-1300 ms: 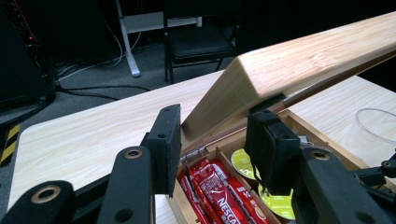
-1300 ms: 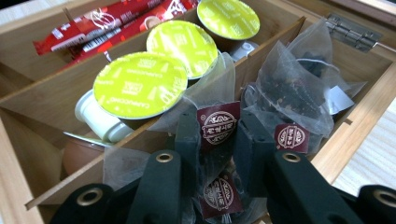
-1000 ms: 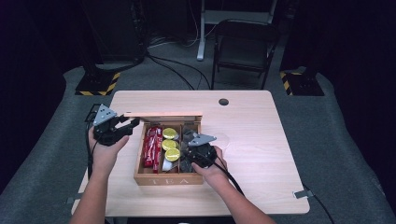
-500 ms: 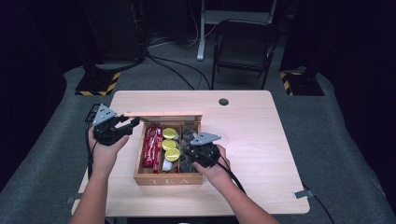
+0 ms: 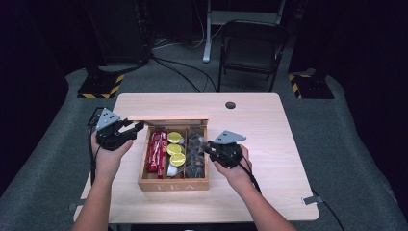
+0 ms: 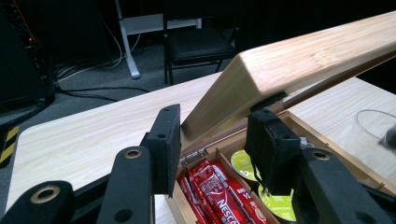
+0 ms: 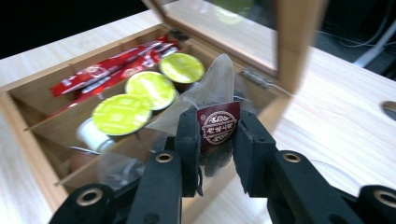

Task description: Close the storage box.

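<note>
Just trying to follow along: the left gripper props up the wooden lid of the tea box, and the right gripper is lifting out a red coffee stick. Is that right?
Not quite. The right gripper holds a clear tea bag sachet with a dark red label, not a red stick; the right gripper view shows it. The left gripper does hold the pale wooden lid of the wooden tea box open.

— What sort of place is this?

— A lab or recording studio rather than a home; the pale wooden table (image 5: 269, 130) stands alone on grey carpet (image 5: 351, 144), ringed by darkness.

— What else points that way?

— Black stand bases edged with yellow-and-black hazard tape (image 5: 98, 86) sit at both far corners; cables (image 5: 178, 67) trail over the floor; a white stand leg (image 5: 208, 29) rises behind; a black folding chair (image 5: 250, 48) waits unused.

— And the table itself?

— It has a round cable hole (image 5: 230, 105), like an office desk; brackets (image 5: 312, 199) are fixed at its near edge.
</note>
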`<state>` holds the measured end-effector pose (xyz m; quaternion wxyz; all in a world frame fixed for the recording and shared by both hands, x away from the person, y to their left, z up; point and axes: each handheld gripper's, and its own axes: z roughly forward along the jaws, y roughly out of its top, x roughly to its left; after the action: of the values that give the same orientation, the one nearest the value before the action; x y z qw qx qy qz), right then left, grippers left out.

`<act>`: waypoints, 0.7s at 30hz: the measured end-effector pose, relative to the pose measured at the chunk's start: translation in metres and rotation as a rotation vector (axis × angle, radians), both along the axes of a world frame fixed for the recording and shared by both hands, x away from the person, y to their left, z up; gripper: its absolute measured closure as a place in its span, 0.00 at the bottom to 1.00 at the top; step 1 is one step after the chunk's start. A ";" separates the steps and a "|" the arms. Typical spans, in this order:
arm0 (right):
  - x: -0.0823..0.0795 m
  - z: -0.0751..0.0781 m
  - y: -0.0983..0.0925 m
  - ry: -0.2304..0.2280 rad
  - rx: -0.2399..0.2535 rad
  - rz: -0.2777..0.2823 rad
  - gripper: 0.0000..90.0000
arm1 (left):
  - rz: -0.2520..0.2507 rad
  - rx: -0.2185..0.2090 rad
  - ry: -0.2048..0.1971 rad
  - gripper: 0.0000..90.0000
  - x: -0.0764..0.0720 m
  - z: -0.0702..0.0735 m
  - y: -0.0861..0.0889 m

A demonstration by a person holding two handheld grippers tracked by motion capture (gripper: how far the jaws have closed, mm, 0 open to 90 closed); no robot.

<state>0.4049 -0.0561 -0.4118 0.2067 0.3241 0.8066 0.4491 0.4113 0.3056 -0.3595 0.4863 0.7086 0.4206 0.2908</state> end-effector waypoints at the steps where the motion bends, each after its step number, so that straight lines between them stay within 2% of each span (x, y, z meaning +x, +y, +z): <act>1: 0.001 0.001 -0.004 0.003 0.007 -0.016 0.80 | 0.001 0.000 0.000 0.62 0.000 0.000 0.000; 7: 0.008 0.003 -0.029 0.000 0.012 -0.074 0.80 | 0.002 0.001 -0.001 0.62 0.000 0.000 0.000; 8: 0.009 0.003 -0.036 0.004 0.019 -0.100 0.80 | 0.005 0.001 -0.005 0.62 0.000 0.000 -0.001; 10: 0.011 0.002 -0.044 -0.001 0.017 -0.110 0.80 | 0.005 0.001 -0.004 0.62 0.000 0.000 -0.001; 15: 0.014 0.002 -0.056 0.002 0.015 -0.143 0.80 | 0.006 0.005 -0.004 0.62 -0.001 0.000 -0.001; 21: 0.016 0.001 -0.060 0.004 0.013 -0.157 0.80 | 0.005 0.005 -0.002 0.62 -0.001 0.000 -0.001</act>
<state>0.4213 -0.1159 -0.4110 0.2374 0.3886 0.7763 0.4359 0.4106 0.3047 -0.3600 0.4845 0.7083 0.4210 0.2937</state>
